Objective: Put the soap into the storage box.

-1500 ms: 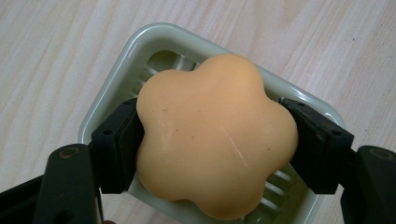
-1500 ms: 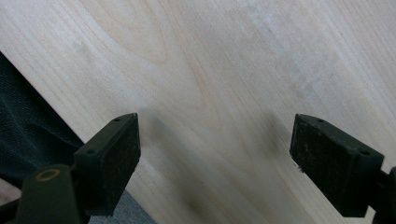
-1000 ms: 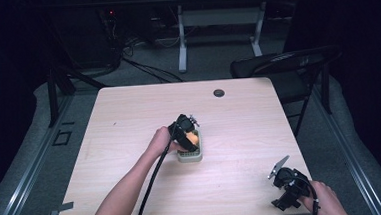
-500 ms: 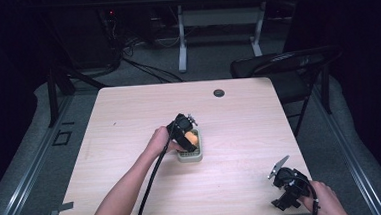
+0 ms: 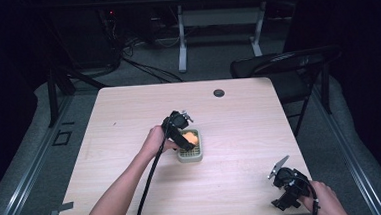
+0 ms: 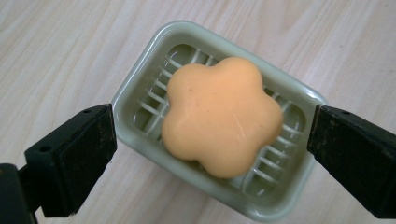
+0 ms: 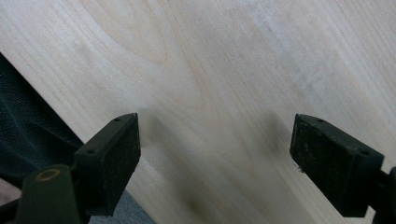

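An orange flower-shaped soap (image 6: 219, 121) lies flat in a pale green slatted soap dish (image 6: 140, 84) on the wooden table. My left gripper (image 6: 210, 149) hovers over the dish, open, its jaws wide on either side of the dish and touching nothing. From the high view, the left gripper (image 5: 182, 135) sits above the dish (image 5: 190, 155) near the table's middle, with the soap (image 5: 190, 137) partly hidden under it. My right gripper (image 5: 285, 179) is open at the front right corner over bare wood (image 7: 224, 93), holding nothing.
The table edge (image 7: 60, 116) runs diagonally just behind my right gripper, with dark floor beyond. A black grommet (image 5: 219, 92) sits at the table's far side. A dark folding chair (image 5: 281, 64) stands off the far right corner.
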`<state>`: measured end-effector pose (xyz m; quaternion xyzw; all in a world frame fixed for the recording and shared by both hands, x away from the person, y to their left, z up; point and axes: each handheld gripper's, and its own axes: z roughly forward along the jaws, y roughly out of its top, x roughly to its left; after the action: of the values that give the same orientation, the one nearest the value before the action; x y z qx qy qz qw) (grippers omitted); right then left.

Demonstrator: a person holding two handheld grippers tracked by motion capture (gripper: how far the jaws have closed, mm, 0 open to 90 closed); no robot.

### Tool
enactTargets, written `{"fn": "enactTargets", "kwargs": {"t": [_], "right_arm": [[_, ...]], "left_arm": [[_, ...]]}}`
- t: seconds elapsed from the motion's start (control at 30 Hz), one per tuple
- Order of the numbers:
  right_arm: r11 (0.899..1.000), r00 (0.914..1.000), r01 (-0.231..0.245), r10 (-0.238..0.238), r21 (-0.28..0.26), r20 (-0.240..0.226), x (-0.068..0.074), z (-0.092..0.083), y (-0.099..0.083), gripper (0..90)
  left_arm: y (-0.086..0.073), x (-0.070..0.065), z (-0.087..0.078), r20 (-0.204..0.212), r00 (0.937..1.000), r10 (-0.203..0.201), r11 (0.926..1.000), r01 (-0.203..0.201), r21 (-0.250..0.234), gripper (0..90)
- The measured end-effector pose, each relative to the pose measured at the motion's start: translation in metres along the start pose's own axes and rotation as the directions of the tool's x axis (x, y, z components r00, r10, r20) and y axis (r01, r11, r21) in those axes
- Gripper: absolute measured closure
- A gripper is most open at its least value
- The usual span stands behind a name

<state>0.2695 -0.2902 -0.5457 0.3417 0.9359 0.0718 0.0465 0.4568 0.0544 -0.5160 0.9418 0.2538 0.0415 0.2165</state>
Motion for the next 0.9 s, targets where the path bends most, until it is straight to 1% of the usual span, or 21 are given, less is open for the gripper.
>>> {"fn": "enactTargets", "kwargs": {"t": [0.23,0.27,0.4,0.47,0.5,0.6,0.63,0.67,0.7,0.77,0.83,0.87,0.9], "right_arm": [[1.000,1.0000,-0.003,0.003,-0.003,-0.004,0.000,0.000,0.000,15.9],[1.000,1.0000,-0.003,0.003,-0.004,-0.003,0.000,0.000,0.000,15.8],[1.000,1.0000,-0.006,0.006,-0.003,-0.003,0.000,0.000,0.000,15.9],[1.000,1.0000,0.000,0.000,0.004,-0.006,-0.001,0.000,0.000,15.9],[1.000,1.0000,-0.006,0.006,-0.004,-0.003,0.000,0.000,0.000,15.9],[1.000,1.0000,-0.006,0.006,-0.003,-0.003,0.000,0.000,0.000,15.8],[1.000,1.0000,-0.007,0.007,-0.002,-0.003,0.000,0.000,0.000,15.9],[1.000,1.0000,-0.007,0.007,-0.002,-0.003,0.000,0.000,0.000,15.8],[1.000,1.0000,-0.007,0.007,-0.001,-0.003,0.000,0.000,0.000,15.9],[1.000,1.0000,-0.006,0.006,-0.001,-0.002,0.000,0.000,0.000,15.9],[1.000,1.0000,-0.006,0.006,-0.001,-0.002,0.000,0.000,0.000,15.9],[1.000,1.0000,0.001,-0.001,0.006,-0.004,0.000,0.000,0.000,15.9],[1.000,1.0000,-0.008,0.008,-0.001,-0.002,0.000,0.000,0.000,15.9]], "left_arm": [[-0.013,-0.010,-0.025,-0.041,0.9986,-0.034,0.9989,0.033,-0.032,0.4],[-0.016,-0.012,-0.031,-0.043,0.9987,-0.028,0.9988,0.026,-0.041,0.4],[-0.025,-0.018,-0.044,-0.045,0.9987,-0.022,0.9987,0.020,-0.046,0.3],[-0.030,-0.021,-0.050,-0.053,0.9983,-0.022,0.9988,0.020,-0.044,0.3],[-0.033,-0.022,-0.053,-0.053,0.9981,-0.031,0.9981,0.028,-0.055,0.3],[-0.040,-0.025,-0.059,-0.050,0.9977,-0.045,0.9979,0.042,-0.050,0.3],[-0.043,-0.027,-0.060,-0.058,0.9972,-0.047,0.9981,0.044,-0.043,0.3],[-0.047,-0.028,-0.061,-0.063,0.9973,-0.037,0.9990,0.035,-0.028,0.3],[-0.050,-0.030,-0.062,-0.064,0.9971,-0.040,0.9990,0.038,-0.024,0.3],[-0.056,-0.032,-0.064,-0.056,0.9974,-0.046,0.9988,0.044,-0.022,0.3],[-0.062,-0.034,-0.067,-0.060,0.9971,-0.046,0.9988,0.045,-0.019,0.3],[-0.064,-0.035,-0.068,-0.061,0.9970,-0.048,0.9987,0.047,-0.022,0.3],[-0.066,-0.036,-0.069,-0.062,0.9966,-0.053,0.9984,0.052,-0.023,0.3]]}}
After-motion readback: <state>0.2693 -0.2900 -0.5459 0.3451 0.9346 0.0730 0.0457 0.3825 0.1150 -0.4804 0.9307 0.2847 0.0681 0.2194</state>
